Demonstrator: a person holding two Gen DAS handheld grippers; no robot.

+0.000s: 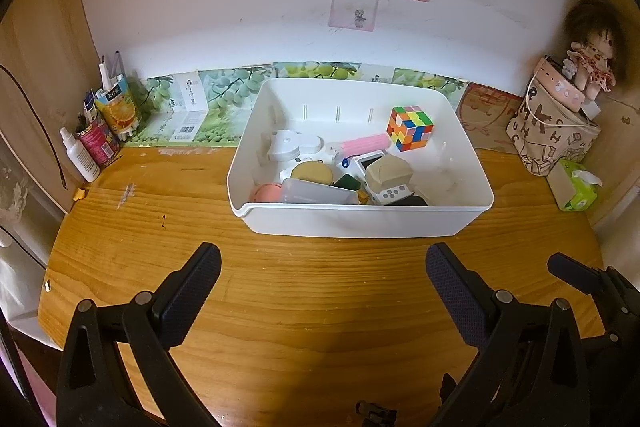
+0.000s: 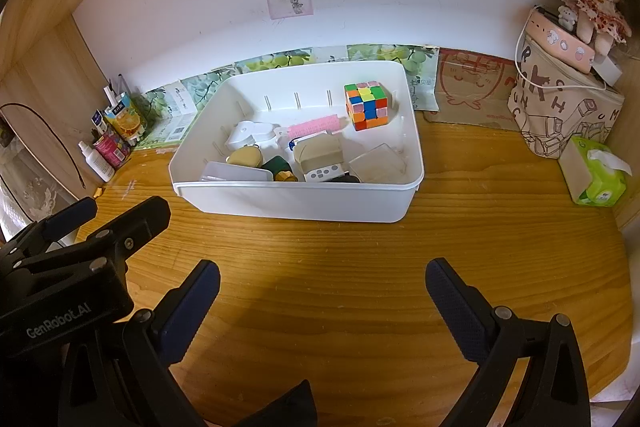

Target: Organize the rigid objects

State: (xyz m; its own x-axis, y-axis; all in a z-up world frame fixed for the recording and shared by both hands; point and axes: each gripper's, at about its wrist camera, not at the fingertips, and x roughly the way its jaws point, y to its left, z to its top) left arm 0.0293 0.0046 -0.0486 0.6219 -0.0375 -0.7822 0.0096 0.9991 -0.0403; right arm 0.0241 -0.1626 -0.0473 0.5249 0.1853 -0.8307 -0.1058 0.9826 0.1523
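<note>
A white plastic bin (image 1: pixel 360 223) (image 2: pixel 296 201) stands on the wooden desk near the back wall. Inside lie a colourful puzzle cube (image 1: pixel 410 128) (image 2: pixel 366 105), a pink ribbed roller (image 1: pixel 366 144) (image 2: pixel 314 127), a tan folded box (image 1: pixel 390 173) (image 2: pixel 320 151), a white device with buttons (image 1: pixel 390 194) (image 2: pixel 324 173), a round tan case (image 1: pixel 312 173) (image 2: pixel 245 157), a clear lid (image 1: pixel 316 191) (image 2: pixel 236 171) and a white holder (image 1: pixel 292 145) (image 2: pixel 250 131). My left gripper (image 1: pixel 322 279) hovers open in front of the bin, holding nothing. My right gripper (image 2: pixel 322 291) is open and empty too, beside the left one.
Bottles and cartons (image 1: pixel 102 123) (image 2: pixel 112 135) crowd the back left corner. A patterned bag (image 1: pixel 554 135) (image 2: pixel 564 107) with a doll (image 1: pixel 594 63) (image 2: pixel 592 3) on top and a green tissue box (image 1: pixel 574 185) (image 2: pixel 596 173) stand at the right. Wooden side panels enclose the desk.
</note>
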